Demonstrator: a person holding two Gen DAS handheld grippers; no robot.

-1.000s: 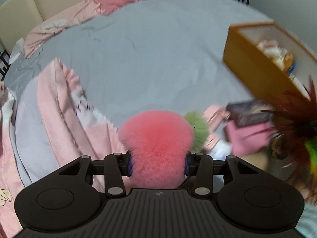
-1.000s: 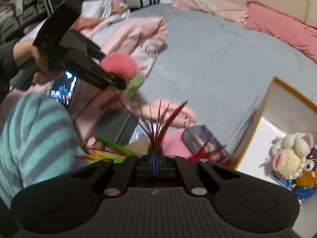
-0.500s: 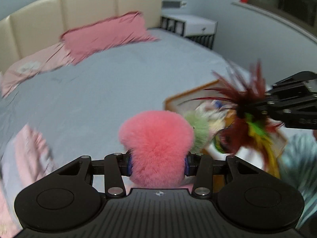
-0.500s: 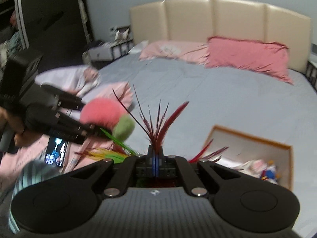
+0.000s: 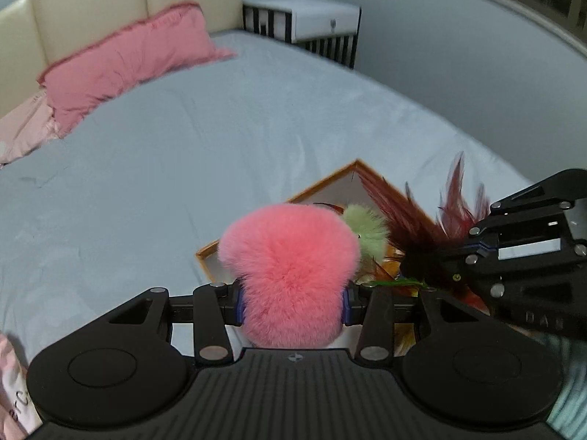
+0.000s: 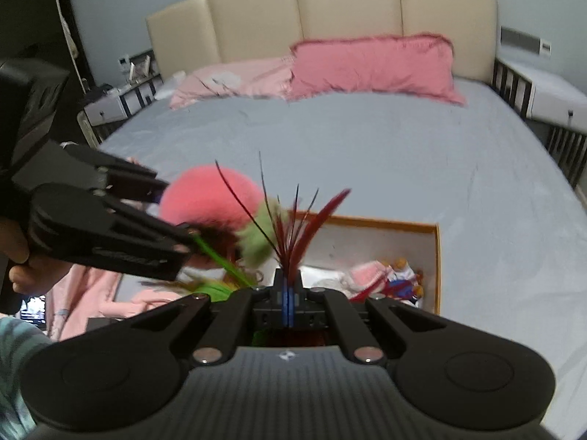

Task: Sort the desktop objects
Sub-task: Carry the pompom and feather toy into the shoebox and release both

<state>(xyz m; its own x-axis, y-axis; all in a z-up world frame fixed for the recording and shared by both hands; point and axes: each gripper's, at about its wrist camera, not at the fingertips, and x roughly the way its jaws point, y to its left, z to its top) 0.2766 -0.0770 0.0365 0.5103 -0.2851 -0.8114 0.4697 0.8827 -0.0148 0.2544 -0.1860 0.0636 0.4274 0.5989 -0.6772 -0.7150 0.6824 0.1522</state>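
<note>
The left gripper (image 5: 291, 302) has its jaws clamped on a pink pompom (image 5: 290, 275) with a green puff (image 5: 367, 233) attached, held above the near corner of the wooden box (image 6: 438, 256) on the bed (image 6: 367, 154). The right gripper (image 6: 288, 306) pinches a feather toy (image 6: 293, 234), jaws closed, just beside the pompom over the box. Plush toys (image 6: 385, 277) lie inside the box.
</note>
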